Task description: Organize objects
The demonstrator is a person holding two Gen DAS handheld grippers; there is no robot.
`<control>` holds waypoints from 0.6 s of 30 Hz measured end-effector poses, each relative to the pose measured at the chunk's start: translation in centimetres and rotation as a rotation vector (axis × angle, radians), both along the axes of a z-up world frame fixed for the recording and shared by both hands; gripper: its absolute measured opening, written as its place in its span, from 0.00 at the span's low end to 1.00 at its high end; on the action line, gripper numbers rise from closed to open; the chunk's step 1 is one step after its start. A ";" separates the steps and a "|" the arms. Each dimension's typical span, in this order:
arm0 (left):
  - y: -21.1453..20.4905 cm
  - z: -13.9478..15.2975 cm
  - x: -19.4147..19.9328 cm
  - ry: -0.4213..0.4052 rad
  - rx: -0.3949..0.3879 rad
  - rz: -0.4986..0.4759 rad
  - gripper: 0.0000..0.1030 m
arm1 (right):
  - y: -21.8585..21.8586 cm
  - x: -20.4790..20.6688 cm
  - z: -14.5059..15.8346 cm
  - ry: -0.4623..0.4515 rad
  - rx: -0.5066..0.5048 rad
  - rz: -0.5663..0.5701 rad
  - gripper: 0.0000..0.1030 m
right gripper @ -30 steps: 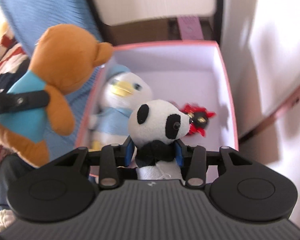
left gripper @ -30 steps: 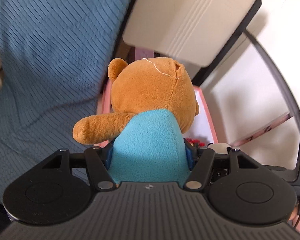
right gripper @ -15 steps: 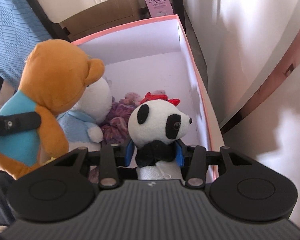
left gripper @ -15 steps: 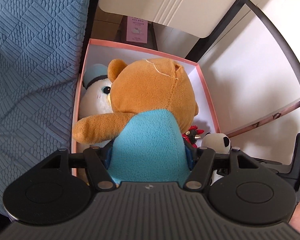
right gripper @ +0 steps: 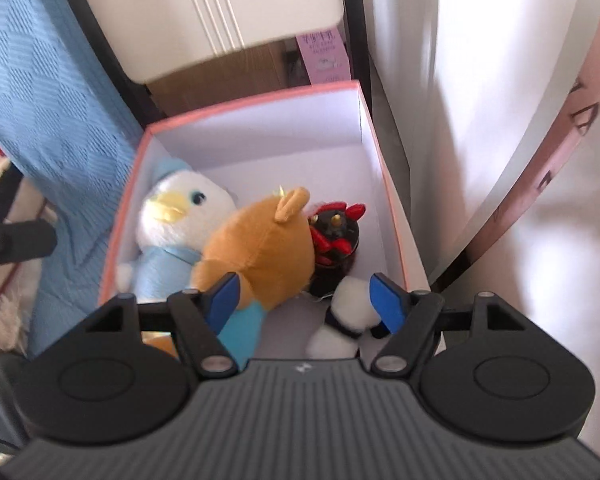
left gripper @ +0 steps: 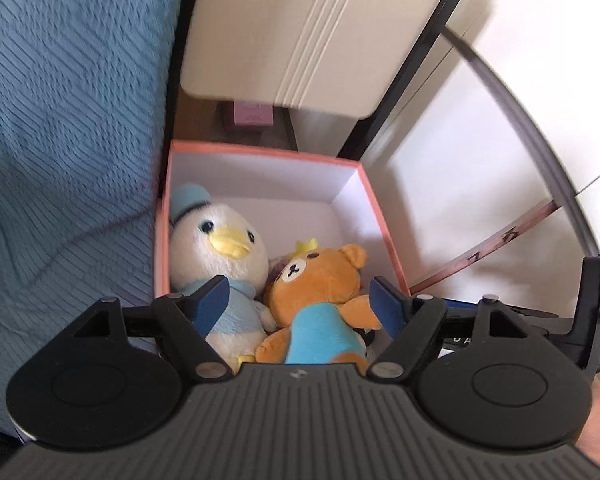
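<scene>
Left wrist: bear (left gripper: 320,280) lies beside duck (left gripper: 216,252) in box (left gripper: 260,152).

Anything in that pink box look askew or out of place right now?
Nothing damaged or spilled. The bear lies tipped on its side against the duck, and the panda has flopped over in the pink box near corner, beside the red-and-black toy.

Box (right gripper: 388,196) far half bare, plush toys (right gripper: 260,240) crowding near half
</scene>
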State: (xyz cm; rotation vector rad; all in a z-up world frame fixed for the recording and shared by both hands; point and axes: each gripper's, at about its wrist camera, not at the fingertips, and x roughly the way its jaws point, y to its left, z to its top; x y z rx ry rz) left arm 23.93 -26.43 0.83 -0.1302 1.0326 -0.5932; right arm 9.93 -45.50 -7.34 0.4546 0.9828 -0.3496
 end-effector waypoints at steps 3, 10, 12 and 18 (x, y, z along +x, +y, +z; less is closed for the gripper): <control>1.6 2.7 -1.2 -0.041 -0.014 0.001 0.79 | 1.1 -0.7 2.5 -0.039 -0.026 -0.003 0.71; 5.1 7.7 -4.3 -0.141 -0.037 -0.002 0.79 | 4.7 -3.2 8.4 -0.132 -0.077 -0.001 0.71; 6.1 8.9 -5.4 -0.166 -0.042 -0.014 0.79 | 6.0 -4.0 9.6 -0.150 -0.089 0.001 0.71; 8.8 11.4 -8.8 -0.235 -0.073 -0.051 0.79 | 9.8 -6.6 12.0 -0.184 -0.096 -0.007 0.71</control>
